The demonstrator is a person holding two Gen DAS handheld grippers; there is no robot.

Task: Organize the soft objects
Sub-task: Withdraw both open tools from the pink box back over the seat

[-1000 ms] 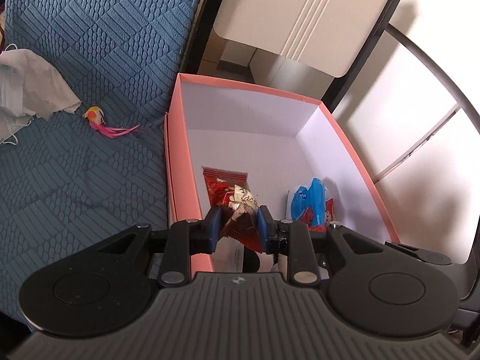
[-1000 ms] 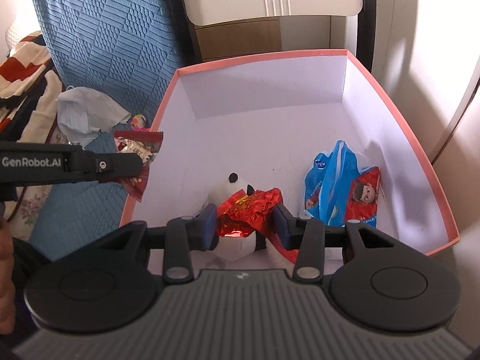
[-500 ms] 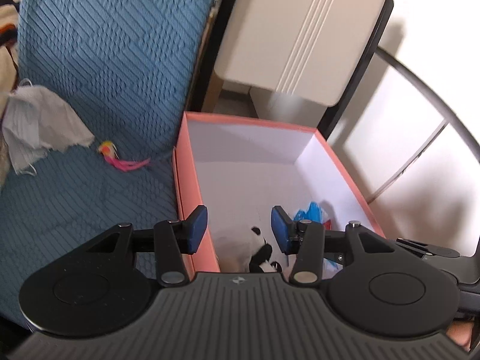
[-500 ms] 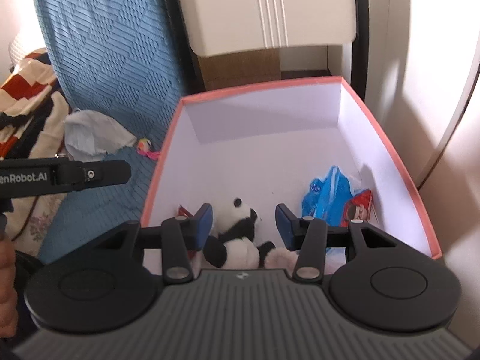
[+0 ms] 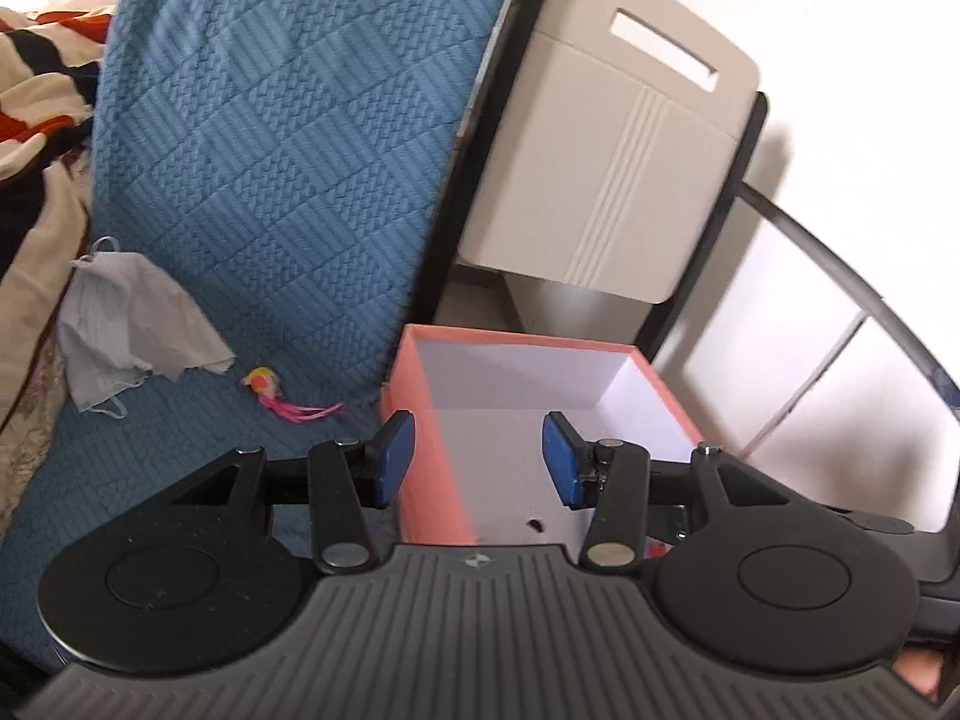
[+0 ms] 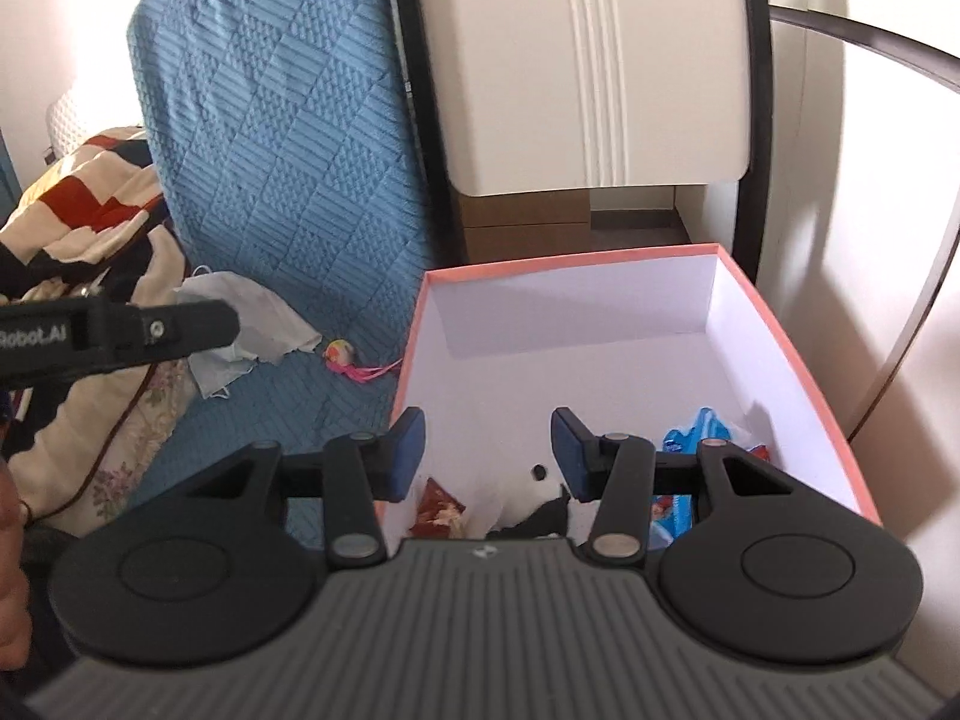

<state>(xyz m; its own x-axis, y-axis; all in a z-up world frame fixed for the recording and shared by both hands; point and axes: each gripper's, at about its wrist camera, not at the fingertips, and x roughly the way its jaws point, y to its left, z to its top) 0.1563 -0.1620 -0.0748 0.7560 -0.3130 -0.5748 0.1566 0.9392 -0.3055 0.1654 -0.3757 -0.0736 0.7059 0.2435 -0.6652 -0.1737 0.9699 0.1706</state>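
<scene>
A pink box (image 6: 798, 360) with a white inside stands beside the blue cover. In it lie a red snack packet (image 6: 441, 507), a panda toy (image 6: 534, 501) and a blue packet (image 6: 696, 438), all partly hidden behind my right gripper (image 6: 487, 456), which is open and empty above the box's near end. My left gripper (image 5: 477, 459) is open and empty over the box's (image 5: 420, 420) left wall. A small yellow toy with pink feathers (image 5: 267, 387) lies on the cover, and a crumpled face mask (image 5: 126, 324) lies further left. In the right wrist view the left gripper's arm (image 6: 120, 333) crosses the left side.
A blue quilted cover (image 5: 288, 138) spreads over the seat and backrest. A patterned blanket (image 6: 78, 192) is heaped at the far left. A beige cabinet (image 6: 588, 72) in a black frame stands behind the box. A white wall (image 5: 810, 330) is on the right.
Both grippers let go of their red packets into the box, opened, and rose back away from it. The views now tilt up toward the backrest and the cabinet.
</scene>
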